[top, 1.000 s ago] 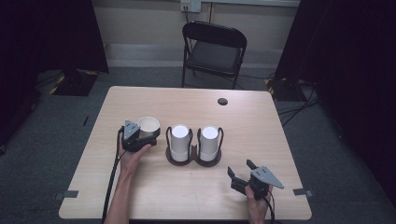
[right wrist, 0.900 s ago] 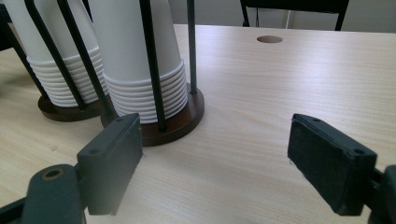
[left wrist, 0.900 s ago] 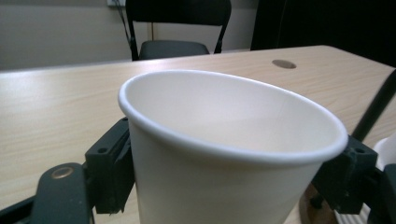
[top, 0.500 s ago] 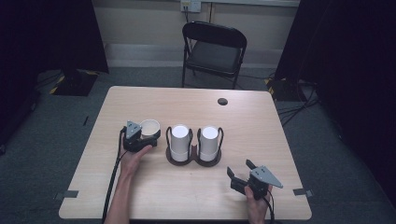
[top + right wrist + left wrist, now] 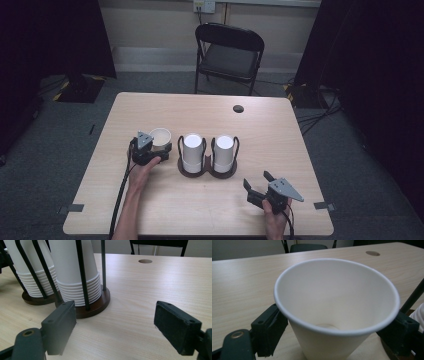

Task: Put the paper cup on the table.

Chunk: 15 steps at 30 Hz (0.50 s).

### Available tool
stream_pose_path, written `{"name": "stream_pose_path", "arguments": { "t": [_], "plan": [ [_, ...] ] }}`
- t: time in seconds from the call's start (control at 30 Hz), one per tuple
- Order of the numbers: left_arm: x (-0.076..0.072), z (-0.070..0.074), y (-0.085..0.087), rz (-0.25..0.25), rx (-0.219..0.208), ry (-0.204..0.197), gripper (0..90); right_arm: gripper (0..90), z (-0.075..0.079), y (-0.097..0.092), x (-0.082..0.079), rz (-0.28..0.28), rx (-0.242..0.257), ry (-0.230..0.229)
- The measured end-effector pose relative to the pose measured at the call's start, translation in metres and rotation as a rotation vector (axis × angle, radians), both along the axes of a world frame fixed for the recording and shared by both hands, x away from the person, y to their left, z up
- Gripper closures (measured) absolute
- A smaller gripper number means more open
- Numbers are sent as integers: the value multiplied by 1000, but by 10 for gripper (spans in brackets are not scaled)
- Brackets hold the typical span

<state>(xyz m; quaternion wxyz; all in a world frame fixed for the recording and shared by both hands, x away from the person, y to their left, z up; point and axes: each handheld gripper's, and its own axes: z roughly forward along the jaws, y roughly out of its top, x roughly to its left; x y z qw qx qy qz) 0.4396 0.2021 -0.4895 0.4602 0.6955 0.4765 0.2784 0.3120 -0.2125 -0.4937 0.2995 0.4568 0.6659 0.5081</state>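
Meanwhile, little has changed over the last second: the left gripper (image 5: 159,148) has kept its hold on the white paper cup (image 5: 160,136) and eased it slightly toward the person, while the right gripper (image 5: 259,184) has stayed where it was near the table's (image 5: 280,130) front right corner.

Seen in the left gripper view, both black jaws press against the cup's (image 5: 337,312) sides just under its rim, so the claw is clamped on it. The cup stands upright and open-mouthed, just to the left of the dark two-post cup holder (image 5: 208,170), which carries two stacks of upturned white cups (image 5: 193,152). Whether the cup's base touches the table cannot be told.

In the right gripper view the jaws stand wide apart with nothing between them, low over bare wood, pointing toward the holder (image 5: 92,306) and its ribbed stack (image 5: 77,277).

From above, the left forearm runs up from the bottom edge, hand (image 5: 145,172) wrapped behind its gripper; the right hand (image 5: 274,220) grips its tool from below, jaws angled up and left. A folding chair (image 5: 227,55) stands beyond the table.
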Motion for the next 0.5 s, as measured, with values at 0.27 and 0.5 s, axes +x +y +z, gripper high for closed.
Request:
{"name": "stream_pose_path", "arguments": {
  "t": [0.27,0.5],
  "plan": [
    [-10,0,9,14,-14,8,160,173,0,-1,0,-2,6,-3],
    [-23,0,12,38,7,-14,157,174,0,-1,0,-3,6,-3]
  ]
}}
